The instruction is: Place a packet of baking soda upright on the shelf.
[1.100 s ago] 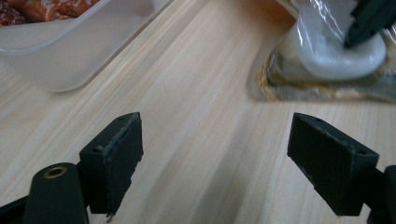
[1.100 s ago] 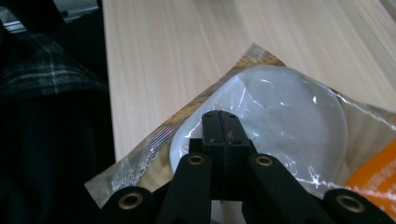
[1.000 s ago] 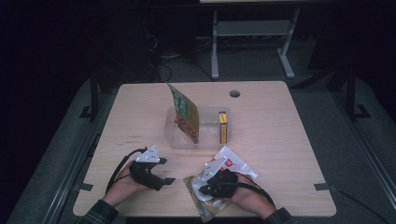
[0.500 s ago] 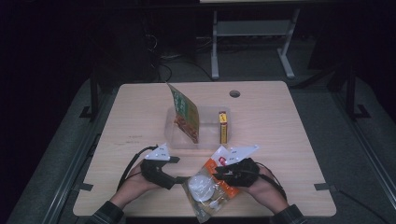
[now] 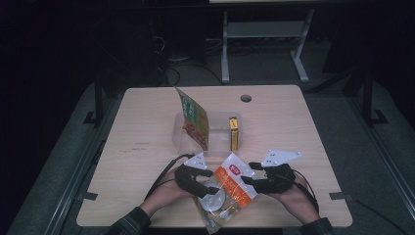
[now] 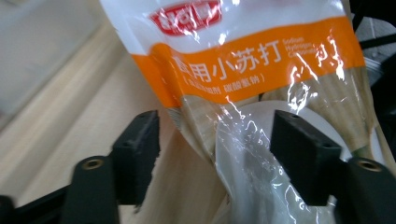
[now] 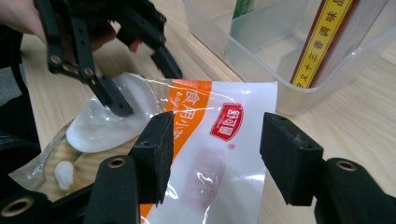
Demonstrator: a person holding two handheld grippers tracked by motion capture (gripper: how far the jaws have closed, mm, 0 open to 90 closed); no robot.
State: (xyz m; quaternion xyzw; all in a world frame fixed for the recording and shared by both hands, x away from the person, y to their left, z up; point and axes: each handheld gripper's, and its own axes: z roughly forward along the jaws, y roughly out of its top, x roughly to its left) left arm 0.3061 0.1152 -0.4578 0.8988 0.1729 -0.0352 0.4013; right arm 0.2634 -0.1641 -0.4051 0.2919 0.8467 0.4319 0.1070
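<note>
two grippers now meet over the orange-and-white bag [image 5: 230,188] at the near edge of the table [image 5: 142,147]. a second ago the right gripper [image 5: 250,174] sat right over the bag on its side of the table and the left gripper [image 5: 210,183] rested apart; since then the bag has slid toward the middle and both tools have turned in to face each other across it. in the left gripper view the jaws stand wide open, one on either side of the bag's clear lower part, closed on nothing. in the right gripper view the jaws are likewise spread, straddling the white top edge of the bag [image 7: 219,154] without pinching it. behind the bag sits a clear plastic bin [image 5: 218,144] with a green packet [image 5: 193,117] leaning up in it and a yellow box [image 5: 234,132] inside. my guess is that the bag is being set up for a two-handed grip, perhaps to lift it toward the bin.
</note>
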